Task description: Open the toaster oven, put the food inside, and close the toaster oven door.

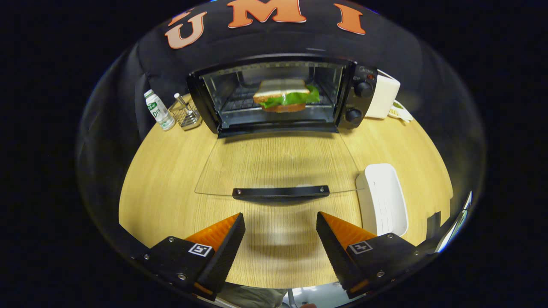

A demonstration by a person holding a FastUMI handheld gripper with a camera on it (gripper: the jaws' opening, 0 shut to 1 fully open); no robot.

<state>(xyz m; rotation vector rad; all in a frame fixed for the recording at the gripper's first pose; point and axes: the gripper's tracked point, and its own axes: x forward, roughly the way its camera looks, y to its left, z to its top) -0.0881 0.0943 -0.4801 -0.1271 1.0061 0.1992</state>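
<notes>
A black toaster oven (361, 102) stands at the back of the wooden table (162, 179), its glass door (274, 164) folded down flat toward me. A sandwich (284, 96) of white bread and green lettuce lies on the rack inside the oven. The door's black handle (281, 193) sits just ahead of my fingers. My gripper (280, 220) is open, a wide gap between its fingers and nothing in it, hovering above the table a little short of the handle.
An empty white rectangular tray (383, 199) lies right of the door, close to my right finger. A small white-and-green bottle (159, 110) and a wire holder (185, 113) stand left of the oven. A white box (384, 97) sits at its right.
</notes>
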